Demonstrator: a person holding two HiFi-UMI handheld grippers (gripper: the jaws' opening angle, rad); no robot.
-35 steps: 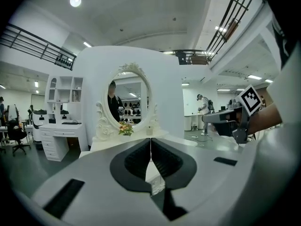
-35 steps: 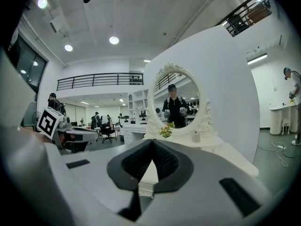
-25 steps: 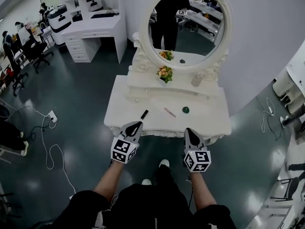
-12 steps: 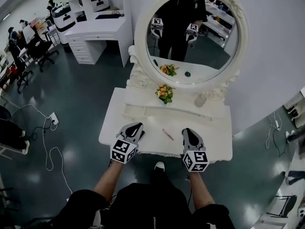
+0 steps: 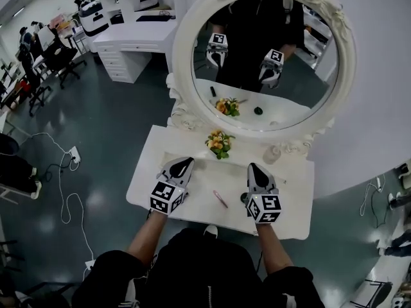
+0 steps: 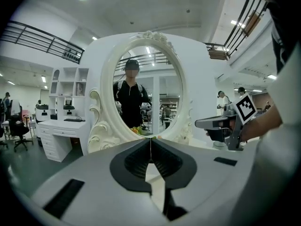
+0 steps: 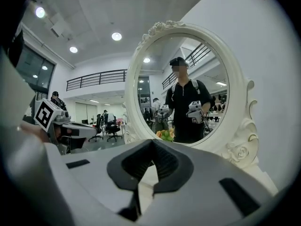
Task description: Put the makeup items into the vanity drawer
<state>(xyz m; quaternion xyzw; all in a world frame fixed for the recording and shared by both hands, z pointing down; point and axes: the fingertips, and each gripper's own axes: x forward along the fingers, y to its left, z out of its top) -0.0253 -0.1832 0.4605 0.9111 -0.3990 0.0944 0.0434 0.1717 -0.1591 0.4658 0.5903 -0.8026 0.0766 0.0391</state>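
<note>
A white vanity table stands under an oval mirror. On its top, between my grippers, lies a thin pink makeup stick. My left gripper hovers over the left part of the tabletop, shut and empty. My right gripper hovers over the right part, also shut and empty. In the left gripper view the jaws meet in front of the mirror, and in the right gripper view the jaws do the same. The mirror reflects a black tube and a green round item; on the table both are hidden by the grippers. No drawer shows.
A small flower pot and a pale jar stand on the raised back shelf. A white desk with drawers and office chairs are at the back left. A cable lies on the floor to the left.
The person has stepped closer to the vanity. Both grippers have moved forward from the front edge to over the tabletop and now cover the black tube and the green item.
</note>
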